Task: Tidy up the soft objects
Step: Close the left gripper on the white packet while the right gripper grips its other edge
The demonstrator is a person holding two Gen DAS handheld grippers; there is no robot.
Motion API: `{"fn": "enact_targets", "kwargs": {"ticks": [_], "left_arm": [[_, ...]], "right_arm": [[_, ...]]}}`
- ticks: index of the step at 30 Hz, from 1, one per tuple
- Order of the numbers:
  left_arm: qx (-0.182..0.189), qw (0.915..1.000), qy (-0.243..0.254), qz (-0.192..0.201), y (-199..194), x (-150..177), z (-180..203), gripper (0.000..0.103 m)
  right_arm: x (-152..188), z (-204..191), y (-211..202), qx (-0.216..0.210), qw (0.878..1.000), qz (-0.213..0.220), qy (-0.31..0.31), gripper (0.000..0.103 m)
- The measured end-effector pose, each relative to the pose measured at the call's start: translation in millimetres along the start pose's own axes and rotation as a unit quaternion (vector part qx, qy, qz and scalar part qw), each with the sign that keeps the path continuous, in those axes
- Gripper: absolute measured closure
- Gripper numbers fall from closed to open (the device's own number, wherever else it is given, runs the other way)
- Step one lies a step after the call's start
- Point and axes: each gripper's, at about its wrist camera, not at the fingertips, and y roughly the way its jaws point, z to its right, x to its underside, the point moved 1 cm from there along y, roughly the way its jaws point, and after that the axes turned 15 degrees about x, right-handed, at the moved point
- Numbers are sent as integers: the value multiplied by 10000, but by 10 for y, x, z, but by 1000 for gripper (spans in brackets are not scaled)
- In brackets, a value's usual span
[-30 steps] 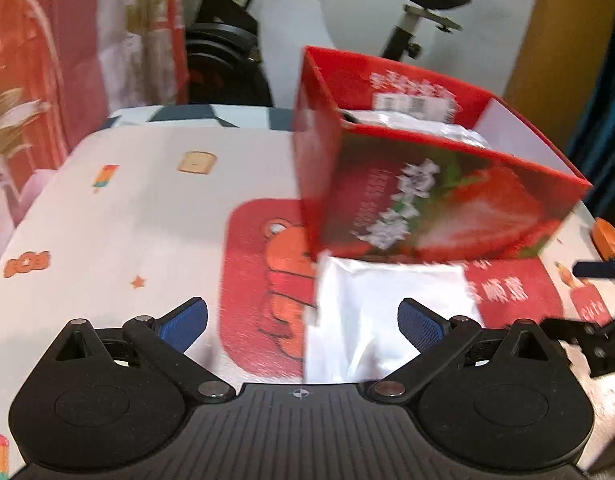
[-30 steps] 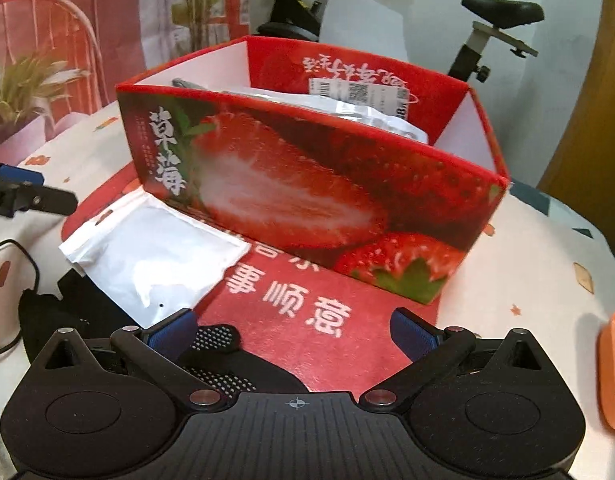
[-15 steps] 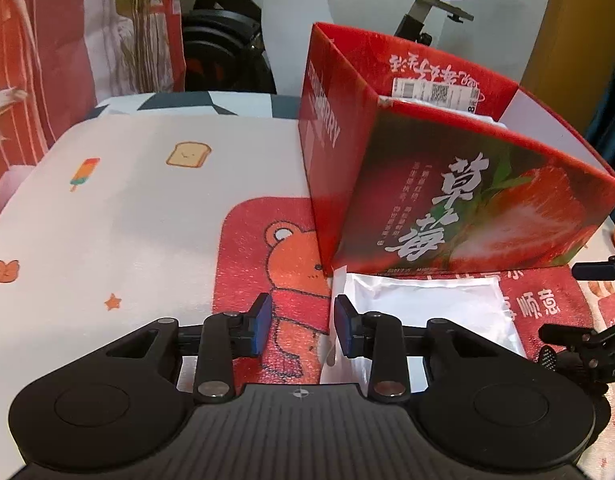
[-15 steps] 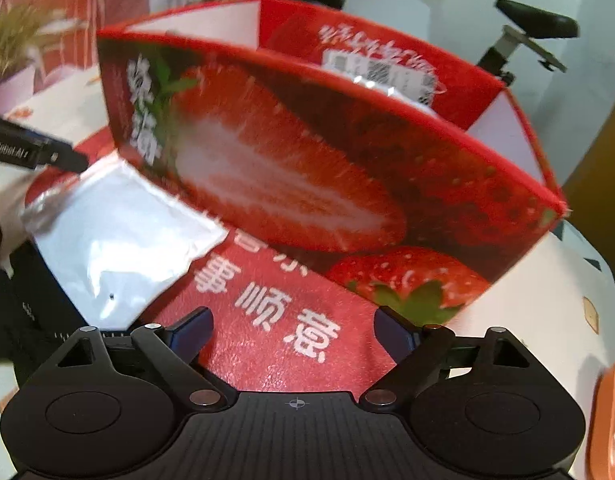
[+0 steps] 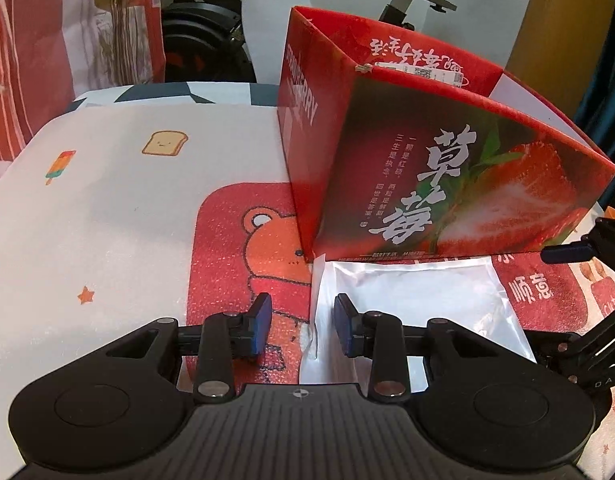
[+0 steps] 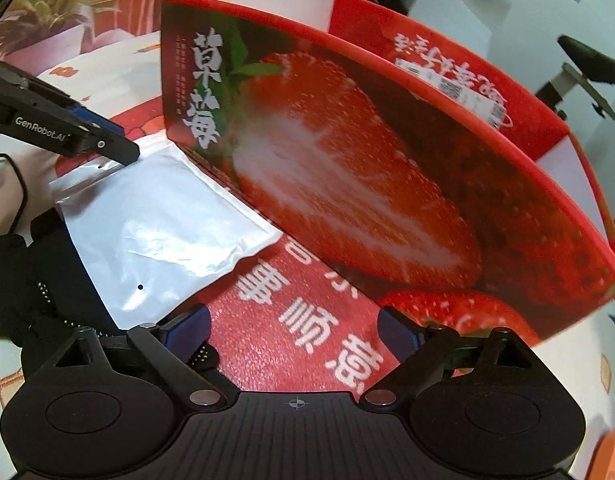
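White plastic pouch [image 5: 419, 304] lies flat, lengthwise along strawberry box [image 5: 447, 184].

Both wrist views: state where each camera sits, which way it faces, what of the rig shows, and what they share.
Left wrist: sits behind the left tool, tilted down at the white pouch edge between its narrowed fingers, the strawberry box beyond; the right tool enters at the right edge.
Right wrist: sits behind the right tool, its jaws opening over the red mat, nothing between them; the left tool shows upper left at the pouch's edge.
Shared: pouch, box, mat, each other's tool.
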Motion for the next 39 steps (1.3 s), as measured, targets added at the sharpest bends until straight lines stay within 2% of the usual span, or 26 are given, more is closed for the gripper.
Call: {"fn": "enact_targets", "kwargs": {"ticks": [8, 11, 21, 24, 30, 34, 36, 39], "left_arm": [[-25, 10000, -23, 10, 5, -3, 3, 67], [-39, 10000, -25, 35, 5, 6, 9, 67], [-69, 9998, -120, 172, -6, 41, 2, 67], [-53, 9998, -107, 166, -6, 39, -2, 67], [-49, 9998, -76, 150, -1, 35, -3, 67], [-87, 9998, -62, 142, 9, 29, 14, 67], [-120, 9998, -49, 151, 14, 32, 26, 67], [-148, 9997, -45, 175, 9, 40, 38, 67]], "right_arm": [[-63, -60, 29, -71, 9998, 170, -87, 13], [-91, -136, -1, -11, 9991, 291, -300, 16], [-117, -287, -129, -72, 9923, 640, -1057, 42], [-131, -354, -155, -120, 9859, 793, -1466, 49], [-128, -510, -202, 13, 9606, 1250, -2483, 50], [-113, -613, -207, -137, 9405, 1487, -3051, 72], [-111, -641, -193, -232, 9377, 1522, -3116, 75], [-141, -571, -192, -389, 9450, 1463, -2899, 81]]}}
